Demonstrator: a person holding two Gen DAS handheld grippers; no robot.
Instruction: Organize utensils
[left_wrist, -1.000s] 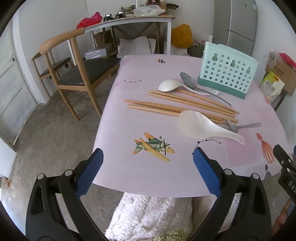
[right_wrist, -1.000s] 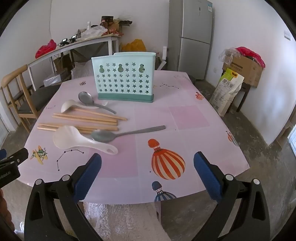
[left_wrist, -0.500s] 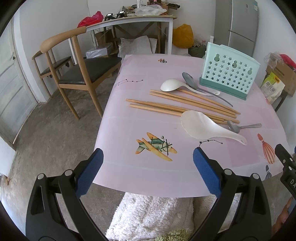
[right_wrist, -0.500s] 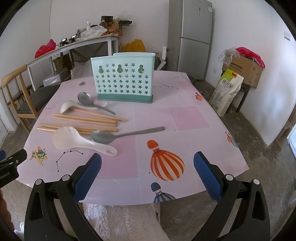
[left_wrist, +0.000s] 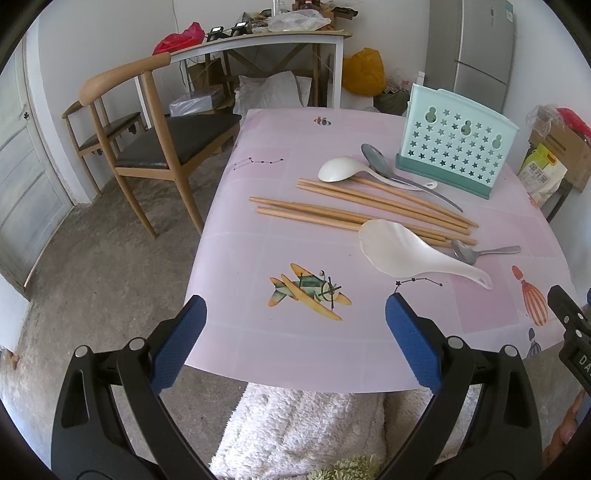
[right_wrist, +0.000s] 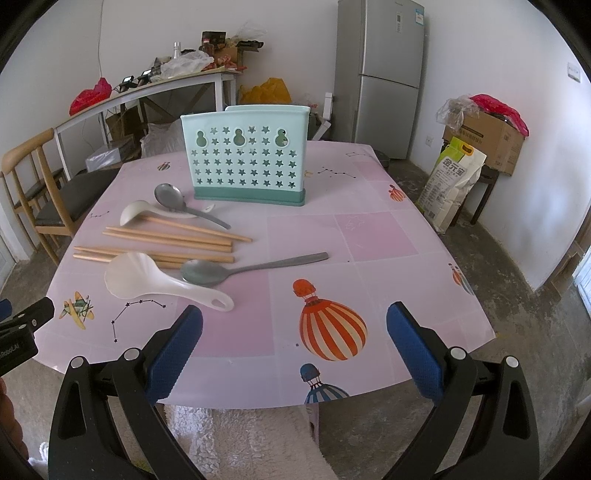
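A mint green utensil holder (right_wrist: 246, 158) (left_wrist: 456, 153) with star cut-outs stands upright at the far side of the pink table (right_wrist: 369, 236). In front of it lie several wooden chopsticks (right_wrist: 166, 236) (left_wrist: 369, 210), a white soup spoon (right_wrist: 135, 214), a metal spoon (right_wrist: 173, 197), a second metal spoon (right_wrist: 240, 269) and a white rice paddle (right_wrist: 147, 282) (left_wrist: 406, 253). My left gripper (left_wrist: 293, 328) is open over the near table edge, holding nothing. Just as open and bare, my right gripper (right_wrist: 295, 339) hovers above the near edge by the balloon print.
A wooden chair (left_wrist: 147, 122) stands left of the table. A fluffy white rug (left_wrist: 303, 432) lies below the near edge. A fridge (right_wrist: 380, 74), a cluttered side table (right_wrist: 166, 88), a rice sack (right_wrist: 454, 181) and a cardboard box (right_wrist: 487, 136) stand around the room.
Both grippers have shifted only slightly; the table contents sit a little lower in the left view. Nothing was taken hold of or moved.
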